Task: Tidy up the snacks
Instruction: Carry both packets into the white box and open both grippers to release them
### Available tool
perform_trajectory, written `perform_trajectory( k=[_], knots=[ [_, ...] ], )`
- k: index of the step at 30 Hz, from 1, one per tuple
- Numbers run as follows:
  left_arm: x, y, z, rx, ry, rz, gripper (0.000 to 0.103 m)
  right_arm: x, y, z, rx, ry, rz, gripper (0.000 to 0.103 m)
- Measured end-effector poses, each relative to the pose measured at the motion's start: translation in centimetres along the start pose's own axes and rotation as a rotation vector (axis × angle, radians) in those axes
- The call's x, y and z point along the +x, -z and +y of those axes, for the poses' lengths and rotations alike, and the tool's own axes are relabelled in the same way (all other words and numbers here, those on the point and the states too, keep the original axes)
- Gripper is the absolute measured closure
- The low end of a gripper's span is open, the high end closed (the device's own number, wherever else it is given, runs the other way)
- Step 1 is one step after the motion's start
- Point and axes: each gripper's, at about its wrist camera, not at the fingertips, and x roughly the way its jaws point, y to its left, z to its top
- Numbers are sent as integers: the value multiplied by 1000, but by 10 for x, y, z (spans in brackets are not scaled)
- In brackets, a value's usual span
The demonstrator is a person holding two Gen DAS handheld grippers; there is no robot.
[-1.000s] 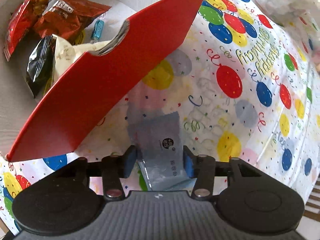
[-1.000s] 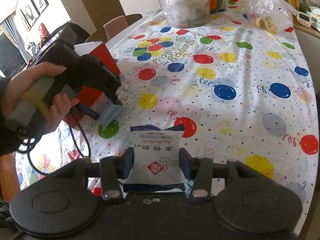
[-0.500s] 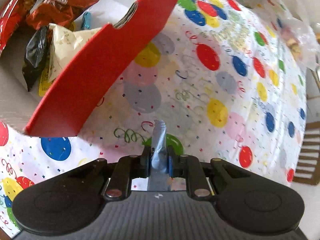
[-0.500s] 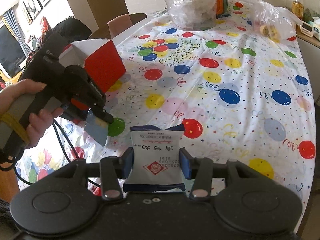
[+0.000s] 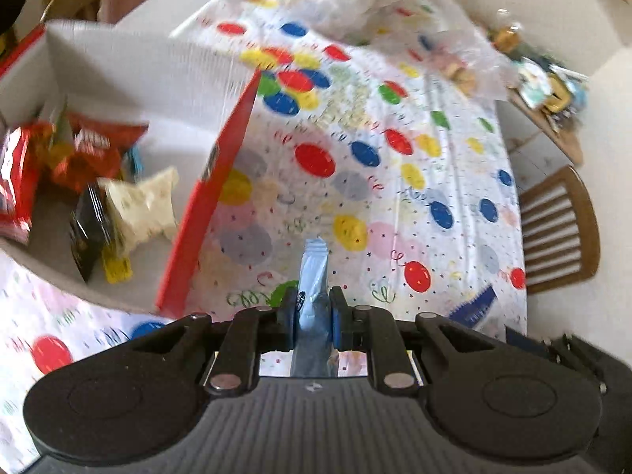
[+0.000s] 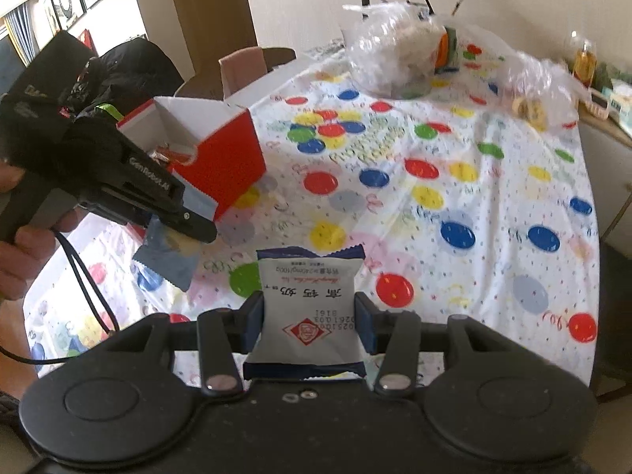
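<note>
Left gripper [image 5: 312, 312]: jaws closed tight, pale blue packet [image 5: 313, 276] pinched edge-on between pads, held clear above tablecloth [image 5: 434, 181]. Packet located just beside red box [image 5: 205, 213], outside its near wall. Red, black and cream snack bags [image 5: 91, 181] seen inside box.

Right gripper [image 6: 310, 326]: jaws part open, clamped on sides of white packet [image 6: 310, 296] with dark blue ends, held above table. Hand [image 6: 19, 252] seen gripping left tool handle.

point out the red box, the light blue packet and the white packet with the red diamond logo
red box [image 6: 233, 166], right wrist view, red front wall
light blue packet [image 5: 314, 276], left wrist view, upper body
white packet [image 6: 310, 296], right wrist view, middle of its face
</note>
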Motion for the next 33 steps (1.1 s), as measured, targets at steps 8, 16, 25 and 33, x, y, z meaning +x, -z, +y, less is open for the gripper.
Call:
perform_trajectory(
  k=[8, 16, 25, 33],
  knots=[
    [-46, -19, 31, 105, 13, -90, 87, 2, -33, 57, -38, 33, -36, 57],
    [-78, -43, 83, 149, 0, -160, 87, 20, -69, 112, -46, 52, -78, 57],
    [-86, -65, 146, 136, -66, -180, 87, 62, -107, 159, -41, 48, -83, 57],
    [-69, -79, 187, 142, -141, -156, 87, 114, -127, 184, -17, 78, -28, 57]
  ],
)
